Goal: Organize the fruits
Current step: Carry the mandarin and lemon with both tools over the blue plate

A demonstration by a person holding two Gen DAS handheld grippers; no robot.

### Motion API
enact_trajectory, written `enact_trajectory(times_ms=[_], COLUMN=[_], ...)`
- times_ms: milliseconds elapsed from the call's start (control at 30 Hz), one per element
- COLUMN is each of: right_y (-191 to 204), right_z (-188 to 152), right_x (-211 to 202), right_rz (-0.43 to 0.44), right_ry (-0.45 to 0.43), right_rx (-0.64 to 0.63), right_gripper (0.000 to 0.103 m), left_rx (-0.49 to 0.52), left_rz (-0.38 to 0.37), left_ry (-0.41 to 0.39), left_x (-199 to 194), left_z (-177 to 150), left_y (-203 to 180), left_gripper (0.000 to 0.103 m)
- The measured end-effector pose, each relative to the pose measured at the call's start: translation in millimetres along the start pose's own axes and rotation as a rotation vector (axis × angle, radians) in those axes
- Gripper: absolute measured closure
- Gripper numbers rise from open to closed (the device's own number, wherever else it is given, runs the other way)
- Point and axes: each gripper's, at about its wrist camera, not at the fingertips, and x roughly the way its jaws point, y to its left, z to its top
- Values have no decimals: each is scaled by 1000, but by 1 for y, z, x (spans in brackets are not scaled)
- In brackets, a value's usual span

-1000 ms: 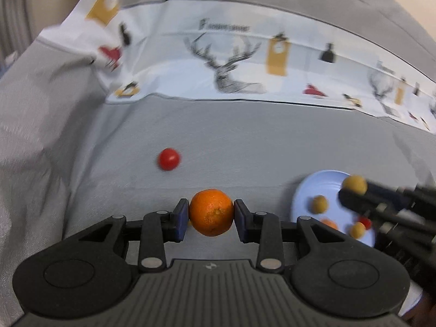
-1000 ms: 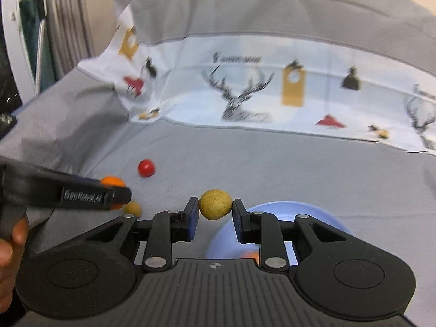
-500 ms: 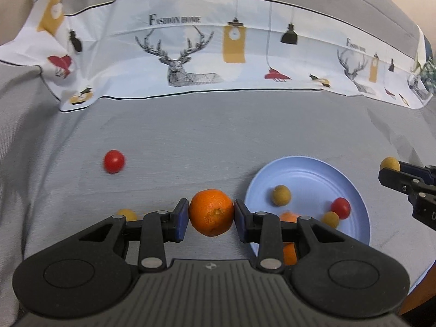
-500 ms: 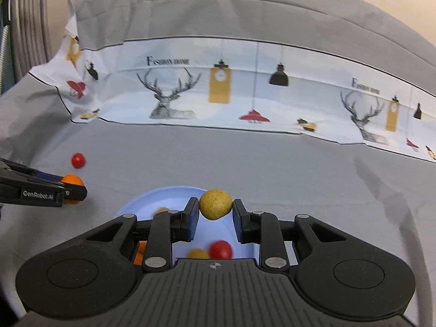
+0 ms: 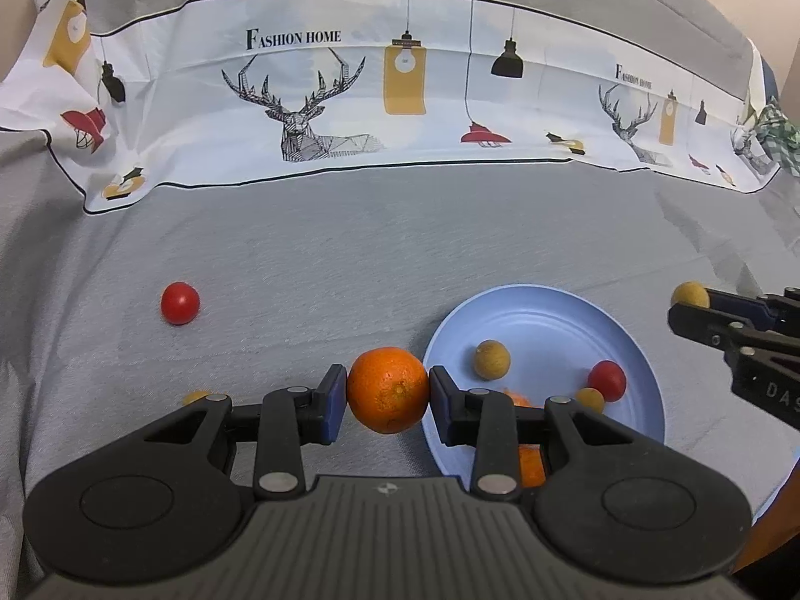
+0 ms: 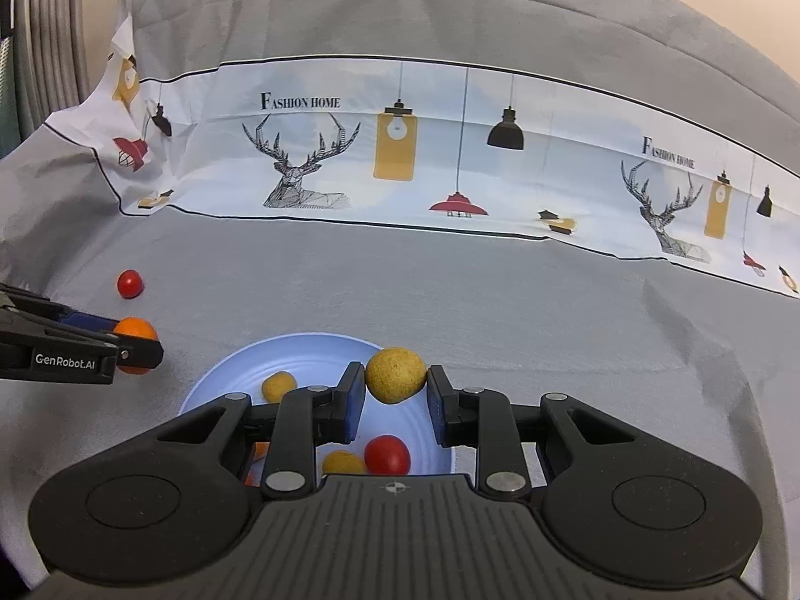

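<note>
My left gripper (image 5: 388,395) is shut on an orange (image 5: 388,390), held just left of a light blue plate (image 5: 545,315). My right gripper (image 6: 395,390) is shut on a small yellow-brown fruit (image 6: 395,374), above the plate's (image 6: 300,350) far right part. On the plate lie a yellow-brown fruit (image 5: 492,360), a red tomato (image 5: 606,381), a smaller yellow fruit (image 5: 590,399) and an orange piece (image 5: 530,465) partly hidden by my fingers. A red tomato (image 5: 180,302) and a yellow fruit (image 5: 196,396) lie loose on the grey cloth to the left.
A white printed cloth (image 5: 400,100) with deer and lamps runs across the back. Grey fabric (image 5: 350,250) covers the whole surface and rises behind. A green checked item (image 5: 780,135) shows at the far right edge.
Both views swung to the right over the first half second, bringing the plate under the grippers. Since then both hands hold still. Both grips are unchanged.
</note>
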Motion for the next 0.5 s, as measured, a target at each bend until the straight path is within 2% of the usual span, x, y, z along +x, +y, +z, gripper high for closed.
enact_trajectory(times_ms=[500], right_y=[2], right_z=[-1], right_x=[3], right_rz=[-4], right_ry=[15], right_rx=[-5], right_gripper=[75], left_rx=[40], left_rz=[-63], left_ry=[-65], left_x=[-9], left_z=[2], left_y=[-11], left_gripper=[64])
